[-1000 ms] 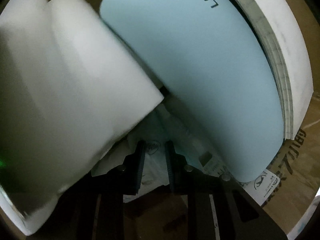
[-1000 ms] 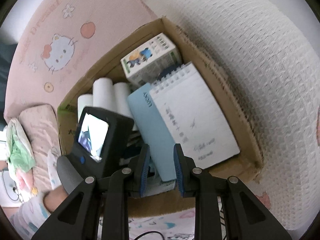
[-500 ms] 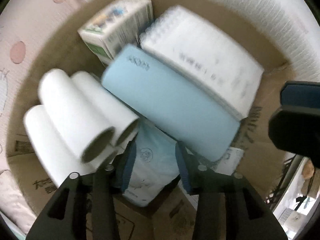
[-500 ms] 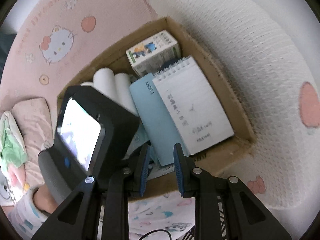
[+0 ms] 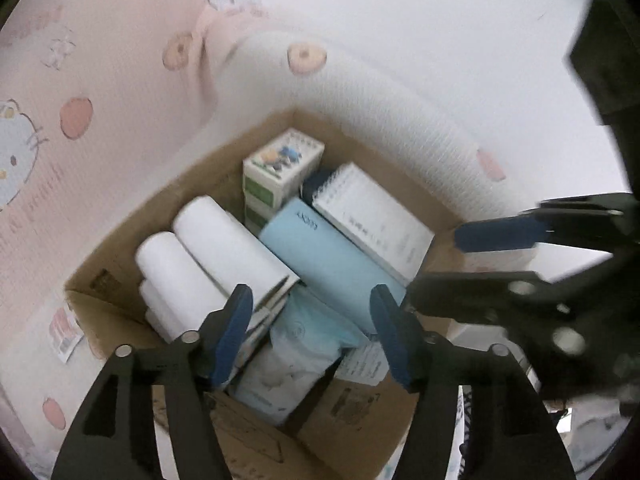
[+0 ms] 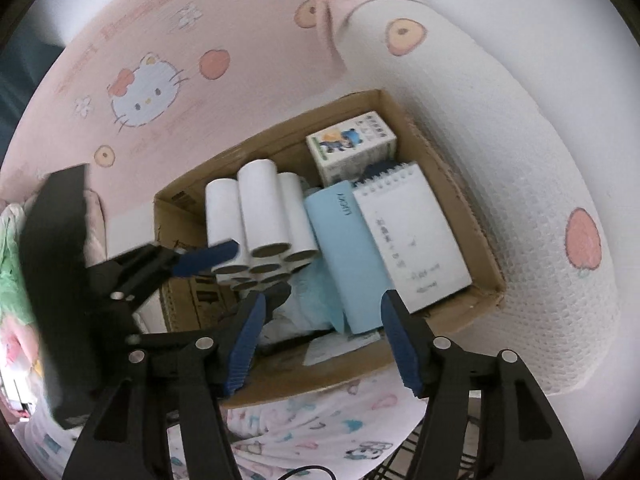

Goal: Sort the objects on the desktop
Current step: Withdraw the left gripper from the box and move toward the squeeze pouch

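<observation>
An open cardboard box [image 6: 486, 258] [image 5: 100, 276] sits on a pink bedcover. It holds several white rolls [image 6: 256, 216] [image 5: 200, 252], a light blue notebook [image 6: 344, 256] [image 5: 332, 264], a spiral notepad [image 6: 412, 236] [image 5: 372, 220], a small printed carton [image 6: 352, 146] [image 5: 280, 168] and a pale blue plastic pack [image 5: 296, 344]. My left gripper [image 5: 312, 332] is open and empty above the box's near side. My right gripper [image 6: 320, 344] is open and empty above the box's near rim. Each gripper shows in the other's view, the left one [image 6: 200, 260] and the right one [image 5: 496, 236].
A white quilted pillow [image 6: 520, 140] with peach prints lies against the box's right side. The pink Hello Kitty cover [image 6: 144, 84] spreads behind and left. A printed sheet [image 6: 320, 432] lies in front of the box. Green and pink cloth [image 6: 8, 280] shows at far left.
My left gripper has pulled back up out of the box and opened wide; the pale blue pack it was shut on now lies in the box. My right gripper has opened too.
</observation>
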Demonstrator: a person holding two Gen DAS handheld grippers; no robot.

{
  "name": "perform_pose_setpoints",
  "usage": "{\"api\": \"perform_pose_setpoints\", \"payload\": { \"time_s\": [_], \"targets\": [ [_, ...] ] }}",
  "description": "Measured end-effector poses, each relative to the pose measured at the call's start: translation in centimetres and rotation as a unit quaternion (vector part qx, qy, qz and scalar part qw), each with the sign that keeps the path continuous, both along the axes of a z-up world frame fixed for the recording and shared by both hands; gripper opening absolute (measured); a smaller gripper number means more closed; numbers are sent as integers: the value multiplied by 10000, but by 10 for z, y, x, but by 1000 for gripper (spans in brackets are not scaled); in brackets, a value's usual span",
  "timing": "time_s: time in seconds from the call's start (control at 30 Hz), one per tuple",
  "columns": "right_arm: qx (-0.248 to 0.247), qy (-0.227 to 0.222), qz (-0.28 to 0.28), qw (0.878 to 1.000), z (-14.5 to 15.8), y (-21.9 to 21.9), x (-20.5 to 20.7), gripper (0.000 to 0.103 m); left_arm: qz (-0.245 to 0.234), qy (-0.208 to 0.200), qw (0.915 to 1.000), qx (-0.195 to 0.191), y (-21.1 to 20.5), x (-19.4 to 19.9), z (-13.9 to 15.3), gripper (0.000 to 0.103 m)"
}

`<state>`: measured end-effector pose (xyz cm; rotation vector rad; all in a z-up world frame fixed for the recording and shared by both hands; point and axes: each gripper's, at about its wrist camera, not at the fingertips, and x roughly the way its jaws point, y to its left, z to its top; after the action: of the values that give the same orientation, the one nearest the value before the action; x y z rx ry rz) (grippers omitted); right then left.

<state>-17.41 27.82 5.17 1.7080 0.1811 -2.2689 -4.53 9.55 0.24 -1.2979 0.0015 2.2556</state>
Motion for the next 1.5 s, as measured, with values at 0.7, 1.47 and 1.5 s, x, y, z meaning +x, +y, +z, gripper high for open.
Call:
{"api": "perform_pose_setpoints", "payload": {
  "time_s": [0.7,1.47,1.5],
  "targets": [
    [-1802,2374,126,9545,-2,-67,106,76,1459,681,9713,1751,-141,22,-64,69],
    [-1813,1610,9,9702,-67,-159,119,84,3225,-361,9247,1991,-248,16,-179,39],
    [-1628,1662,170,9724,-69,-173,117,84,3259,-418,9235,1980,-250,13,-181,39]
  ]
}}
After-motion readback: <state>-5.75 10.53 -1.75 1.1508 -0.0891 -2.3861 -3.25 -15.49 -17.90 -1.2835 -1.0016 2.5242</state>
